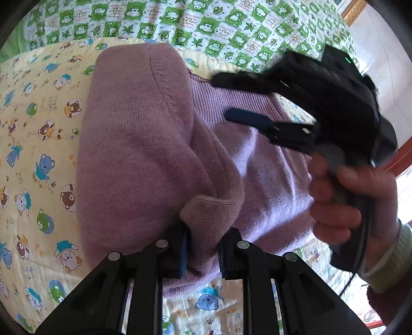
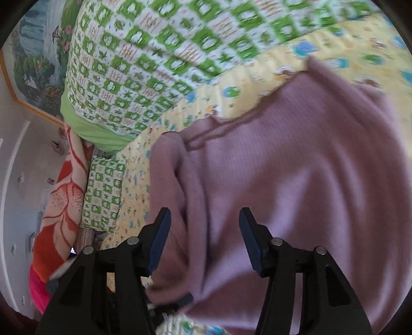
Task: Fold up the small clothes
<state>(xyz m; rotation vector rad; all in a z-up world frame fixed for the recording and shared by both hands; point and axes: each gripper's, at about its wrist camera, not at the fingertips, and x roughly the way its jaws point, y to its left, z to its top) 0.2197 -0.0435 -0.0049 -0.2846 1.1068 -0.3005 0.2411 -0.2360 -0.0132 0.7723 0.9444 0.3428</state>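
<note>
A small mauve knitted sweater (image 1: 144,144) lies on a yellow bear-print sheet (image 1: 33,134). My left gripper (image 1: 202,253) is shut on a fold of the sweater near its cuff (image 1: 211,208), holding the sleeve over the body. My right gripper (image 1: 226,96) shows in the left wrist view, held in a hand, jaws apart above the ribbed hem (image 1: 231,100). In the right wrist view my right gripper (image 2: 204,232) is open and empty just above the sweater (image 2: 296,167). That view is blurred.
A green and white checked quilt (image 1: 206,23) lies behind the sheet and also shows in the right wrist view (image 2: 144,59). An orange floral blanket (image 2: 64,201) and a framed picture (image 2: 33,51) are at the left. The person's hand (image 1: 345,201) grips the right gripper's handle.
</note>
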